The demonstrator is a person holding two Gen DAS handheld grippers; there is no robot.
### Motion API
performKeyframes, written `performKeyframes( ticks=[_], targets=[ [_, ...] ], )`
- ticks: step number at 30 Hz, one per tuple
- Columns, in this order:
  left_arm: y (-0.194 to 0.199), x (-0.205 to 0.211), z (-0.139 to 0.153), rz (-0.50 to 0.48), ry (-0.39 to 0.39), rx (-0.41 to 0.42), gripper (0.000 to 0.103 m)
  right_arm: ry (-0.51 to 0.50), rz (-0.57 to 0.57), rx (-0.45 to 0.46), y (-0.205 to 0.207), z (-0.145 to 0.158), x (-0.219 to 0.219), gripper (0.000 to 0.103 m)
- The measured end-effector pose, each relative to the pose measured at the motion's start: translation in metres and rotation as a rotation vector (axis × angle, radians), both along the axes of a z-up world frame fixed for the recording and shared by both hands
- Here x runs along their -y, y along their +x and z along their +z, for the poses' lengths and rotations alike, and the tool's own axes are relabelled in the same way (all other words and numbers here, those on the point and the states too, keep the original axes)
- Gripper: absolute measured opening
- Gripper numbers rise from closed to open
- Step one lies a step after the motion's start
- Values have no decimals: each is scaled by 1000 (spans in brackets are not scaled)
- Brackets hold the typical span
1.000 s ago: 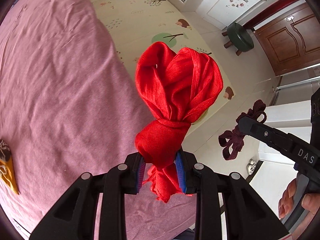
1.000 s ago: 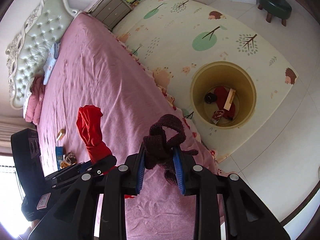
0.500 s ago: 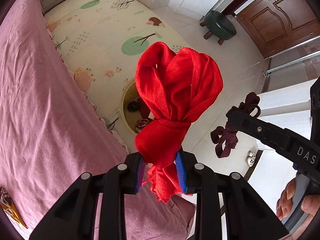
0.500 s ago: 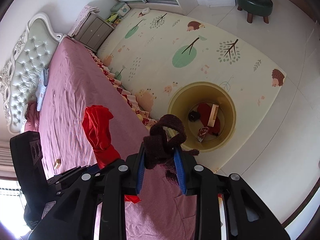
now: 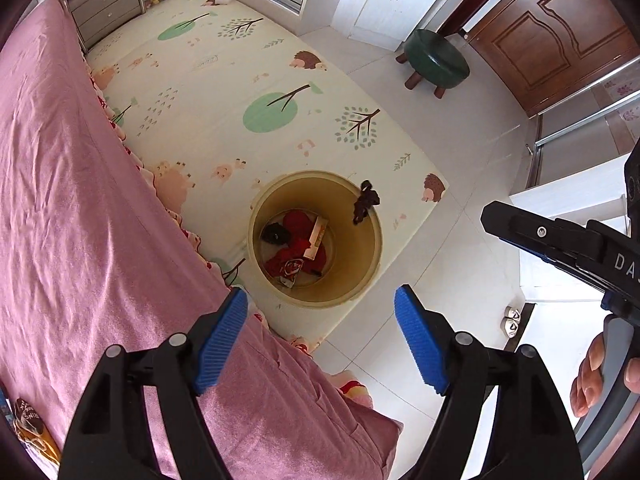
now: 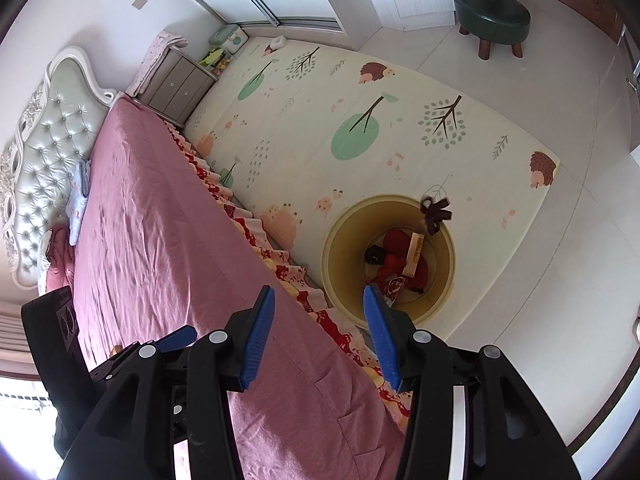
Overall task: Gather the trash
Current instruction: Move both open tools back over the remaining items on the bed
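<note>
Left gripper (image 5: 320, 344) is seen with its blue pads spread wide and nothing between them. Right gripper (image 6: 320, 334) is likewise parted and empty; in the left wrist view its black finger enters from the right edge, held by a hand (image 5: 600, 376) at lower right.

One round yellow bin (image 5: 372, 248) is seen standing on the play mat (image 5: 224, 80), just beside the bed's edge, in the centre of the left wrist view and centre right of the right wrist view (image 6: 448, 264). Inside the bin are seen red cloth (image 5: 296, 222), one dark round item (image 5: 274, 234), one pale flat box (image 5: 316, 238) leaning upright, and one printed wrapper (image 5: 290, 270). One dark maroon knotted cloth (image 5: 365, 202) is seen at the bin's far rim, partly over the opening (image 6: 435, 214); whether it touches the rim cannot be told.

The bed with pink sheet (image 5: 60, 200) fills the left of both views; its corner lies under both grippers. One yellow snack packet (image 5: 32, 428) is seen on the sheet at lower left of the left wrist view. One tufted headboard (image 6: 44, 160) is noted at left of the right wrist view, one grey nightstand (image 6: 176, 84) beside it. One green stool (image 5: 436, 60) stands on the tile at upper right, near one brown door (image 5: 560, 28).
</note>
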State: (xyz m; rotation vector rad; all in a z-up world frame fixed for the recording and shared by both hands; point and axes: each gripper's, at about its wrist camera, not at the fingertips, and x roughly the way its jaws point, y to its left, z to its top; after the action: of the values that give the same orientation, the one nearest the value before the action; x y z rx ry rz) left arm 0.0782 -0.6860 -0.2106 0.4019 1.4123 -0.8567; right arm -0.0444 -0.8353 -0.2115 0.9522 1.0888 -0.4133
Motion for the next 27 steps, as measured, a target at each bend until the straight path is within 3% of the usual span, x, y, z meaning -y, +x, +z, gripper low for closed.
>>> performKeyframes(
  ticks=[9,14,19,27],
  targets=[
    [5,-30,6,44,0,8,76,29,-44,22,-5,9,-6,46],
    [8,-64,16,101,-11,14,76,40,-8,15,-1,12,-24,46],
    [9,-119,24,179,-11,29,76,58,75,11,16,15,-68,46],
    [4,-246,33,382,12,57,76,81,323,9,60,21,-184,46]
  ],
)
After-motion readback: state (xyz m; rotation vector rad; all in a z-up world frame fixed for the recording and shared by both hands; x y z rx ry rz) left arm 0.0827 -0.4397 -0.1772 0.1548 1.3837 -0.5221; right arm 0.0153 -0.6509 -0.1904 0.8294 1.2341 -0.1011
